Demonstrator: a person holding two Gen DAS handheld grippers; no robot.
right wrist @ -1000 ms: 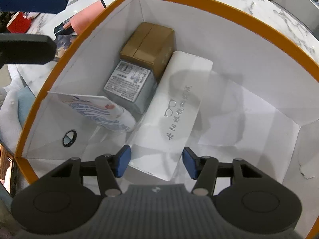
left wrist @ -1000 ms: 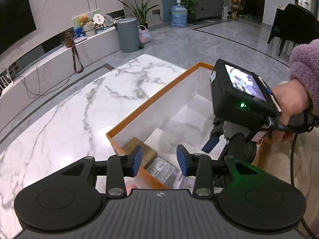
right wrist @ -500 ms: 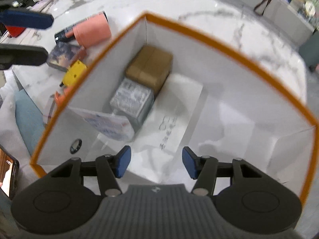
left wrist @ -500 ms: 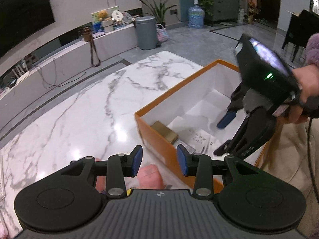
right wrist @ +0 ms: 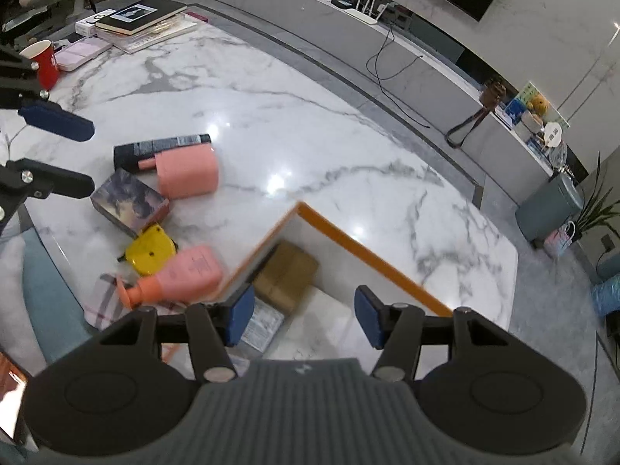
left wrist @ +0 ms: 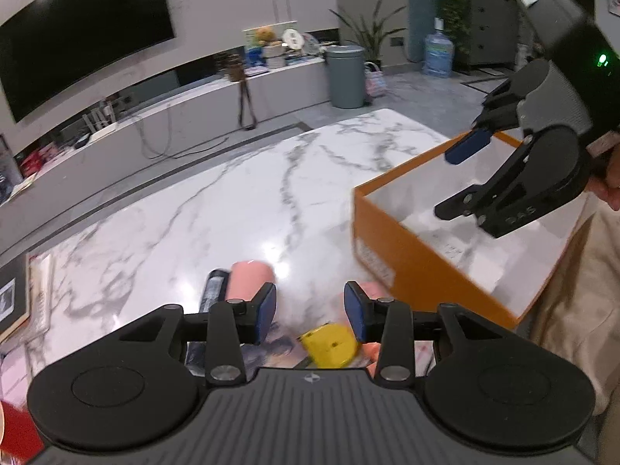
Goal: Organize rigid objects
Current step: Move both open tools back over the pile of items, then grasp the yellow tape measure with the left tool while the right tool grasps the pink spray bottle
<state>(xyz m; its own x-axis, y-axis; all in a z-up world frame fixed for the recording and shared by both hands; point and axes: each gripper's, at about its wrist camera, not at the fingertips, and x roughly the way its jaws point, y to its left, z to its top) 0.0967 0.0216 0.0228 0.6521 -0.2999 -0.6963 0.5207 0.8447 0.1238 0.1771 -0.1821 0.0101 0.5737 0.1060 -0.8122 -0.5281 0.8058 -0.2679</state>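
Though orange-rimmed, white-walled box (right wrist: 372,255)

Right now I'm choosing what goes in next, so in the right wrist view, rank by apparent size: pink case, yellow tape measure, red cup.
1. pink case, clearly the largest.
2. yellow tape measure.
3. red cup, smallest, though it stands farthest from the camera, so its true size is unsure.

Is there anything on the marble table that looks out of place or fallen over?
Yes. The pink bottle with an orange cap lies on its side against the orange box, and the pink case also lies flat. Nothing looks spilled or broken.
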